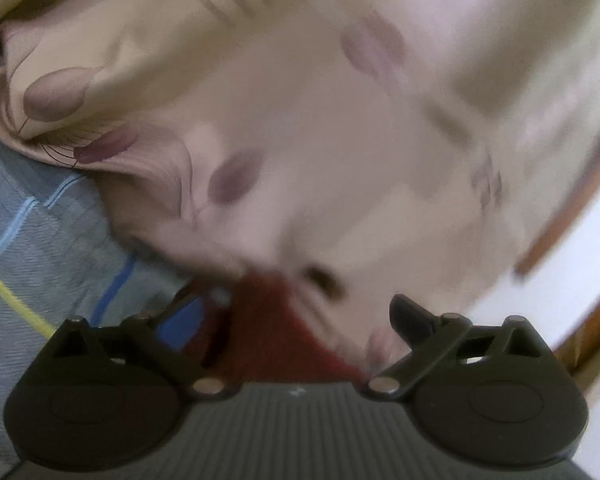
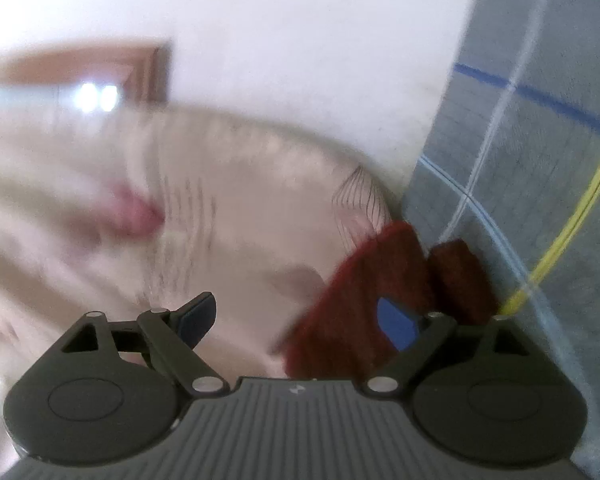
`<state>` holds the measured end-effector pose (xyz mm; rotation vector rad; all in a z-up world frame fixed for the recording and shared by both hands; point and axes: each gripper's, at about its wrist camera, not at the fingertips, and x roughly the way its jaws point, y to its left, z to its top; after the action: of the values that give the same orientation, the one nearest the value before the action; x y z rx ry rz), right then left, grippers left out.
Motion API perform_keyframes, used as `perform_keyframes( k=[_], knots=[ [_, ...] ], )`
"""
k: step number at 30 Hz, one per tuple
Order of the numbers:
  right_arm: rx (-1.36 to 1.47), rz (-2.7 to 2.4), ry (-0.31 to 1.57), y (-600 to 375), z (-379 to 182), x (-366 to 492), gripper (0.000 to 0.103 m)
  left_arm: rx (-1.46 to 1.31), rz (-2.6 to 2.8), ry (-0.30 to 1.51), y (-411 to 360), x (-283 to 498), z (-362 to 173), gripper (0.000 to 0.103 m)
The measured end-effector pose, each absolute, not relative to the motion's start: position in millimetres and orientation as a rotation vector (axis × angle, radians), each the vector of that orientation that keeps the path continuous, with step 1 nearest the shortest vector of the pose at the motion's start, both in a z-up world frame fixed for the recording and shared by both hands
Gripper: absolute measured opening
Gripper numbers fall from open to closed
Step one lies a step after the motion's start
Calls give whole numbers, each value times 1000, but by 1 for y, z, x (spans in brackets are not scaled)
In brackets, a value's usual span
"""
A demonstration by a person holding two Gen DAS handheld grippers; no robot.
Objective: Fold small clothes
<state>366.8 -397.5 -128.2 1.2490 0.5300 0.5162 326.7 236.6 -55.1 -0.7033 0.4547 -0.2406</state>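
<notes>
Both grippers stand open beside the red garment (image 2: 360,288): left gripper (image 1: 300,312) and right gripper (image 2: 300,320) grip nothing, apparently so that the folded piece rests free.

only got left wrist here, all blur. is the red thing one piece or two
Observer: In the right wrist view the dark red cloth shows two rounded lobes side by side.
Operator: right gripper gripping it?
Observer: No, the right gripper stands open; its blue pad lies against the cloth.
Operator: what's past it on that side
Observer: A grey checked sheet with blue and yellow lines.
</notes>
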Motion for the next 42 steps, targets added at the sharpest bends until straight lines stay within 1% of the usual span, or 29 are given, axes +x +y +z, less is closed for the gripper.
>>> perform_keyframes(
  k=[5, 9, 13, 14, 15, 16, 17, 18, 20, 21, 26, 30, 31, 32, 33, 35, 38, 41, 42],
  knots=[
    [878, 534, 620, -385, -109, 315, 87, -645, -308, 537, 242, 293, -82, 101],
    [644, 530, 681, -362, -112, 279, 83, -643, -352, 570, 243, 283, -100, 101],
    [592, 552, 703, -344, -120, 270, 69, -621, -382, 644, 230, 292, -107, 99],
    [597, 555, 717, -340, -122, 271, 62, -614, -378, 659, 227, 294, -108, 95],
    [601, 557, 728, -335, -125, 275, 58, -608, -384, 653, 225, 293, -109, 75],
    [605, 556, 736, -333, -128, 276, 46, -605, -387, 661, 224, 293, -109, 50],
    [614, 556, 744, -332, -130, 279, 29, -600, -370, 674, 223, 292, -110, 42],
    [629, 563, 753, -331, -131, 280, 23, -608, -351, 682, 224, 289, -111, 37],
    [658, 558, 757, -333, -130, 279, 18, -647, -340, 686, 229, 277, -113, 32],
    [671, 563, 758, -335, -129, 278, 18, -653, -342, 680, 230, 269, -114, 29],
    [674, 620, 762, -347, -119, 263, 17, -706, -333, 664, 238, 216, -122, 28],
    [657, 618, 796, -362, -126, 253, 17, -696, -316, 666, 245, 204, -135, 28],
    [638, 595, 817, -365, -130, 253, 17, -707, -306, 655, 247, 204, -134, 28],
    [657, 574, 839, -370, -137, 254, 20, -697, -284, 636, 249, 205, -129, 28],
    [692, 575, 848, -373, -142, 256, 21, -670, -266, 603, 249, 203, -121, 27],
    [697, 549, 835, -377, -143, 257, 23, -630, -254, 537, 247, 200, -101, 27],
    [661, 499, 756, -379, -127, 252, 23, -605, -297, 519, 236, 210, -75, 34],
    [586, 489, 640, -371, -95, 259, 23, -569, -395, 500, 211, 232, -57, 40],
    [551, 502, 610, -364, -83, 266, 23, -557, -418, 505, 201, 242, -55, 43]
  ],
)
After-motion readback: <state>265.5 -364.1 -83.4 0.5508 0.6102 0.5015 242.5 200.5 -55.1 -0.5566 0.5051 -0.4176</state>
